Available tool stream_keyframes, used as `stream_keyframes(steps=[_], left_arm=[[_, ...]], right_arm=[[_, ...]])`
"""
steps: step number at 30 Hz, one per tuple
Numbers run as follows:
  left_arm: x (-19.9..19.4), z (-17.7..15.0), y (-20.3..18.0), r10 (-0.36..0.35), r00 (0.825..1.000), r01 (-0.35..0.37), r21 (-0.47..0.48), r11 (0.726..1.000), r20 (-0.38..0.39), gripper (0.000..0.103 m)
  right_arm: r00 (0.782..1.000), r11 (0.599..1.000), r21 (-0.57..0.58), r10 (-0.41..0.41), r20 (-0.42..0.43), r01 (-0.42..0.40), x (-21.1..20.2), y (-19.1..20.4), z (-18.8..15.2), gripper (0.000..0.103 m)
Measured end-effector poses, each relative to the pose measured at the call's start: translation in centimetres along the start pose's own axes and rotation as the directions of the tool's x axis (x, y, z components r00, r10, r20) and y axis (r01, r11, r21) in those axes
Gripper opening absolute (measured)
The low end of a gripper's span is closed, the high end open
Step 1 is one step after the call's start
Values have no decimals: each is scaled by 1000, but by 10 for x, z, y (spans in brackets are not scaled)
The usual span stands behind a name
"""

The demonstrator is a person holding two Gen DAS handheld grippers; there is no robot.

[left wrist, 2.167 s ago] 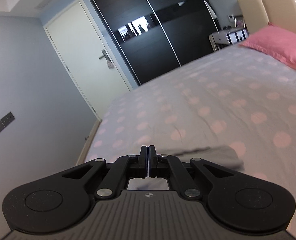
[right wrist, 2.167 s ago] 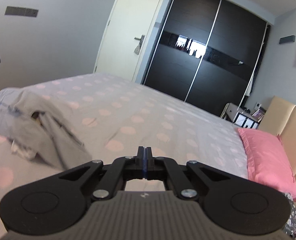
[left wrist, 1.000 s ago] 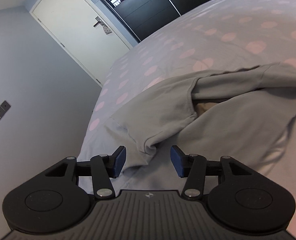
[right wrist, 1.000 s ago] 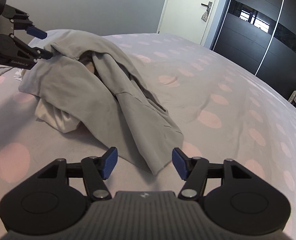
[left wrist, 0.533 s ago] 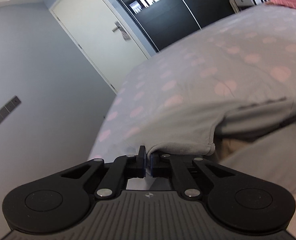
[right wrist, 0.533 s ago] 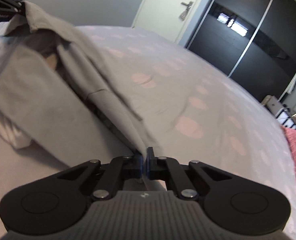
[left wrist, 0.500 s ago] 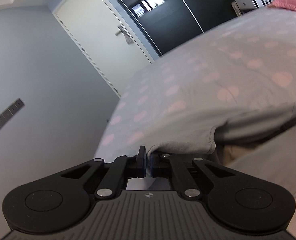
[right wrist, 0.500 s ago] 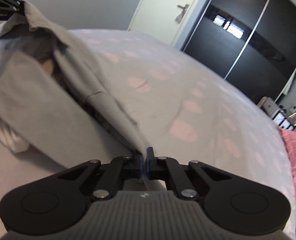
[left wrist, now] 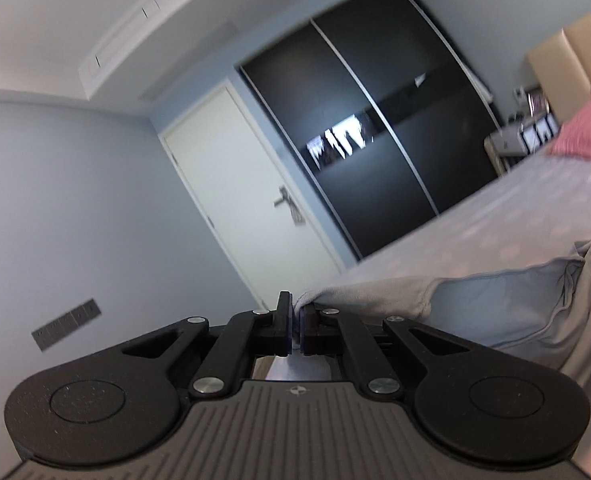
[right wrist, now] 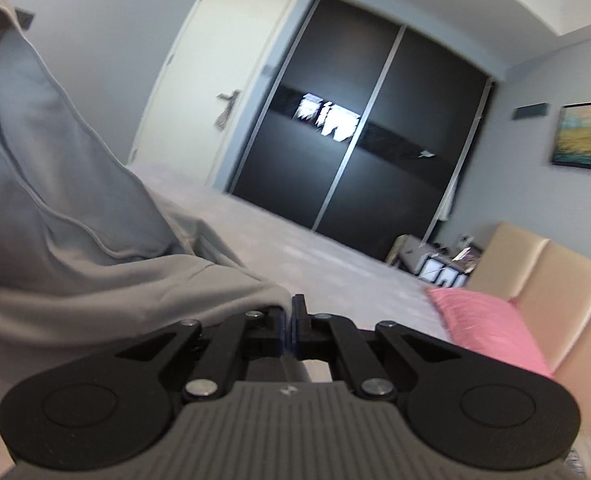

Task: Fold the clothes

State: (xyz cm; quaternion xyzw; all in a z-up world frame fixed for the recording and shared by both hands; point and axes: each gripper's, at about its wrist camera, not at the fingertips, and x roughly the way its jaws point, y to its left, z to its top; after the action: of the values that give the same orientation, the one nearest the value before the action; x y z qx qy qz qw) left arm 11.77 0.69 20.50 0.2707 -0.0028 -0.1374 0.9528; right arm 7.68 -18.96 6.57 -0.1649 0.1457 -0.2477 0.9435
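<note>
While both claws pinch, grey garment [left wrist: 495, 304] spans between.

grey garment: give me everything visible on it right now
The grey garment looks like soft, plain knit cotton with stitched hems and seams. It is lifted and hangs stretched between the two tools, draping in folds. The left tool is shut on one hemmed edge, the right tool shut on another. In the left wrist view an opening shows its paler inside. Its lower part is out of view, so contact with the bed cannot be told.

Grey garment [right wrist: 75, 216], pink pillow [right wrist: 483, 328], black wardrobe [right wrist: 359, 168]
</note>
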Motion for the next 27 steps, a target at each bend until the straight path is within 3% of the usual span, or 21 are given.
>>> stream_keyframes(steps=[8, 11, 14, 17, 20, 24, 27], left_arm=[[-85, 68, 8, -92, 988, 107, -116, 988, 124, 2], [-93, 73, 5, -169, 982, 180, -133, 975, 88, 2], [-79, 57, -12, -262, 965, 257, -146, 955, -12, 2], [-57, 30, -37, -343, 931, 322, -160, 933, -126, 2], [-31, -12, -70, -396, 880, 366, -156, 917, -263, 2], [1, -69, -110, -422, 797, 397, -152, 905, -433, 2], [12, -106, -128, -415, 741, 396, -155, 905, -528, 2]], right_arm=[[984, 986, 70, -159, 83, 153, -95, -123, 16, 3], [990, 990, 42, -136, 42, 134, -117, -152, 14, 3], [996, 998, 4, -65, -56, 65, -127, -162, -8, 3], [989, 998, -66, -33, -141, 24, -129, -152, -46, 3], [960, 993, -96, 37, -277, -66, -123, -137, -93, 3], [895, 973, -108, 141, -423, -204, -116, -109, -151, 3], [824, 943, -74, 243, -511, -323, -112, -89, -180, 3]])
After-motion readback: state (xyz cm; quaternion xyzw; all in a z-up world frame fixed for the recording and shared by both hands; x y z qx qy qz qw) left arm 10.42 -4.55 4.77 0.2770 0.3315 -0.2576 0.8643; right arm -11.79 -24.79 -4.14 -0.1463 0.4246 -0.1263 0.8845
